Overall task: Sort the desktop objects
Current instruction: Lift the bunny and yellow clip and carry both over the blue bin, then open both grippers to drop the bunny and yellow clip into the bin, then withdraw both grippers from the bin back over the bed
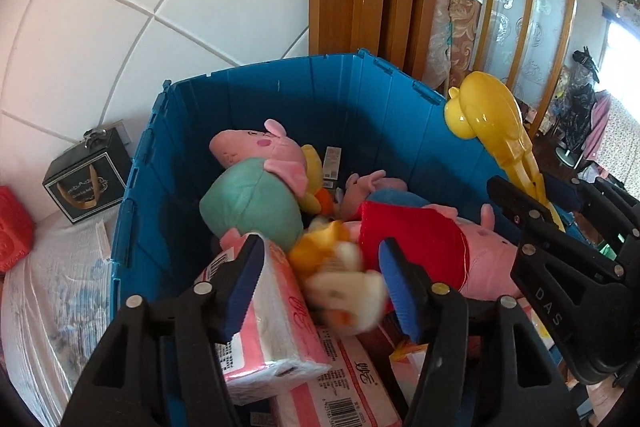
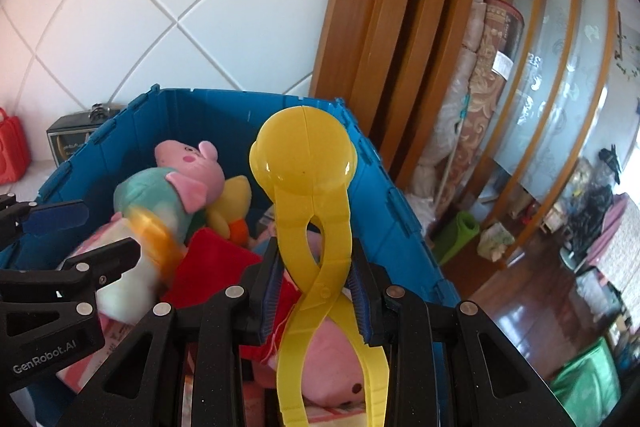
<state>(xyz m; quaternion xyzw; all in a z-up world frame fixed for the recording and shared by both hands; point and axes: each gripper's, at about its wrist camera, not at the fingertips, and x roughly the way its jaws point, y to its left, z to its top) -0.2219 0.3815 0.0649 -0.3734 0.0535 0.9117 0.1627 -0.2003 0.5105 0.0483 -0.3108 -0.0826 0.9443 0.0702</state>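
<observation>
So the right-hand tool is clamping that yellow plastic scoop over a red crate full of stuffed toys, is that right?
Nearly. The crate is blue, not red, as the right wrist view shows. The rest holds: the right gripper is shut on the yellow plastic scoop, held above the stuffed toys inside.

Daylight floods both fisheye views, brightest at the window (image 1: 624, 39) far right of the yellow tongs (image 2: 316, 211), where the pane blows out to white. Glare spots sit on the tongs' round head and on the polished wood floor (image 2: 516, 311) to their right. The blue crate (image 1: 280, 99) left of the tongs holds soft shadow along its inner wall. A white-and-orange plush toy (image 1: 344, 291) below-left of the tongs is smeared by motion blur. Straight tile lines bow, and black vignetting rims every corner.
</observation>
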